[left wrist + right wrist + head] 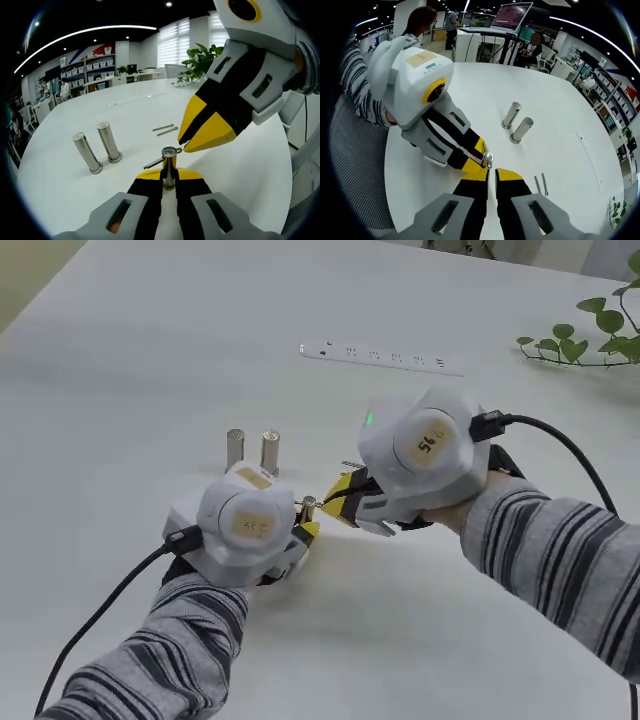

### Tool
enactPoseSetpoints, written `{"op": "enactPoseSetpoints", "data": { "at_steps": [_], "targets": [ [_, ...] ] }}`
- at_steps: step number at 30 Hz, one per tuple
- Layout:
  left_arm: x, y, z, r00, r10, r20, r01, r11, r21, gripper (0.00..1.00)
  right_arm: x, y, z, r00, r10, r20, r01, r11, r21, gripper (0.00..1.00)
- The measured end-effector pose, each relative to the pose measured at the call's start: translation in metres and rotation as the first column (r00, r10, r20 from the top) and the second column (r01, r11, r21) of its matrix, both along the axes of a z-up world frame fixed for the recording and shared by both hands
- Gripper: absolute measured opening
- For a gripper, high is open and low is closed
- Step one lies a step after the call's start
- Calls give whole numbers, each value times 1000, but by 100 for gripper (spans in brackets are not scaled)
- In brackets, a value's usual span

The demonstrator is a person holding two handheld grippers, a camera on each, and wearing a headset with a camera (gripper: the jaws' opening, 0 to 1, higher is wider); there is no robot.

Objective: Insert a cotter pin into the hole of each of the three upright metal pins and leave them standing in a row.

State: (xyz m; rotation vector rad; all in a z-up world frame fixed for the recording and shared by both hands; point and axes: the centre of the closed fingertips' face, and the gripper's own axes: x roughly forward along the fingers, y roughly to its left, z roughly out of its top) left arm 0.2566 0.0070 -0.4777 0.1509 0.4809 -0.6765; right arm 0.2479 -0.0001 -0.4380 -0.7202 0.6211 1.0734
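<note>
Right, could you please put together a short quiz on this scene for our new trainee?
1. True or false: the left gripper grips a metal pin while the right gripper pinches the cotter pin passing through it.
2. How many other metal pins stand free on the table? A one, B two, C three.
3. Fill in: ____ loose cotter pins lie flat beyond them.
Key: 1 true; 2 B; 3 two.

- The right gripper (491, 172) brings its yellow tips, nearly closed, up to a metal pin (488, 158).
- The left gripper (481, 156) clamps that pin.
- Two upright pins (512, 115) stand beyond.
- Two cotter pins (540, 184) lie on the white table (560, 110).
</note>
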Motion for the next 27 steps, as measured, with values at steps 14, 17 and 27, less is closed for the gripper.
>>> {"op": "enactPoseSetpoints", "data": {
  "at_steps": [14,17,27],
  "targets": [
    [15,25,14,1000,18,23,-18,1000,-17,5,7,-28,0,983,-169,-70,176,980,91,13],
    [17,33,15,999,33,20,-32,999,-17,5,7,-30,1,977,-195,-87,205,971,126,17],
    [27,60,11,996,87,17,-87,996,10,5,10,-34,4,950,-272,-155,302,926,225,28]
  ]
}}
